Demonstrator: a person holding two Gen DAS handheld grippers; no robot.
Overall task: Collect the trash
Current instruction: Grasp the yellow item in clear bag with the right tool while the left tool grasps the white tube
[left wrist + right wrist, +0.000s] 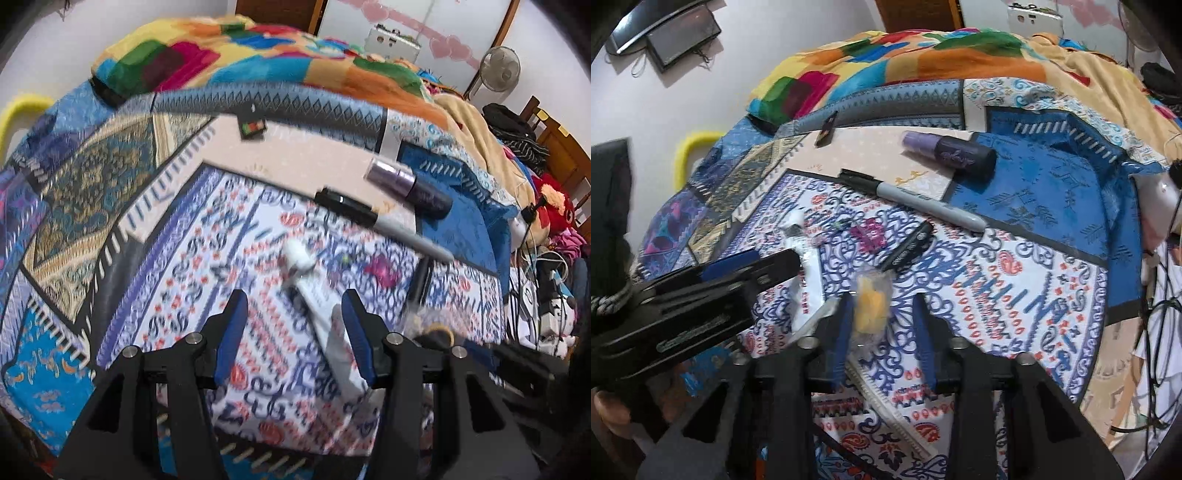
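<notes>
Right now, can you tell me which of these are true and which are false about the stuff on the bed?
1. The marker has a black cap. True.
2. The purple bottle stands upright. False: it lies on its side on the quilt.
3. A yellow thing in a clear wrapper is between the fingers of the right gripper. True.
4. The left gripper is shut tight. False: it is open, with the white tube lying between its fingers.
</notes>
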